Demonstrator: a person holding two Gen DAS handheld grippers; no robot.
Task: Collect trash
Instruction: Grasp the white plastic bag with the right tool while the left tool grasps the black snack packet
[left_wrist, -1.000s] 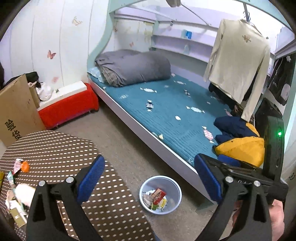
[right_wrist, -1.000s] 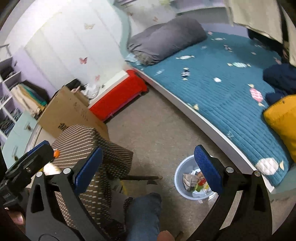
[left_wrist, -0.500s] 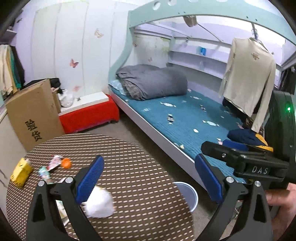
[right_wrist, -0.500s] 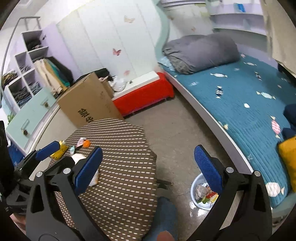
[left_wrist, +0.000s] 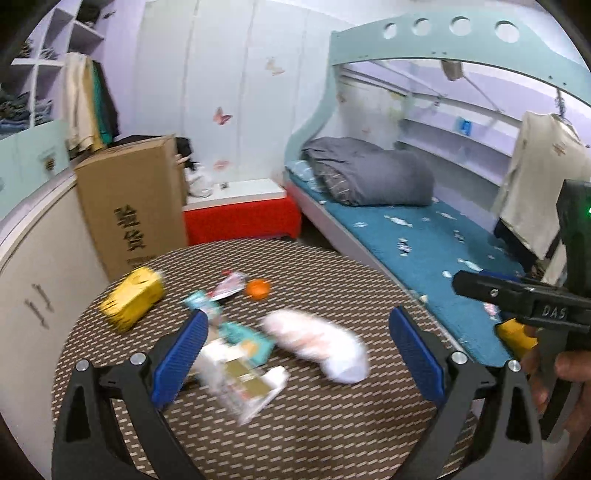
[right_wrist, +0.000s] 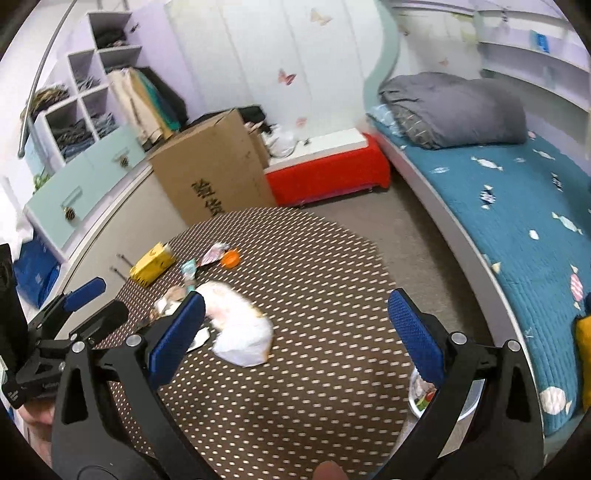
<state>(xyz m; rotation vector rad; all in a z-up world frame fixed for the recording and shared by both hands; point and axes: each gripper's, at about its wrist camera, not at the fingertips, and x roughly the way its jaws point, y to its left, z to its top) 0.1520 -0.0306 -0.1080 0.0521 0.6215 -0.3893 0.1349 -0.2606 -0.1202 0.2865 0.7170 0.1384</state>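
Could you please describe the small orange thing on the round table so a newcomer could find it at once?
Start at the round dotted table in front of the cardboard box. On its far side, the orange lid lies beside a crumpled wrapper. It is the only small, round, bright orange piece there.

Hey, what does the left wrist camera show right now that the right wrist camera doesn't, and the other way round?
Only the left wrist view shows the cream top hanging by the bed and the upper bunk's rail with round holes. Only the right wrist view shows the trash bin on the floor, partly hidden behind a finger, and the blue bag. Both show the round dotted table, white crumpled tissue, yellow box, orange cap, cardboard box and grey duvet. Both grippers are open and empty.
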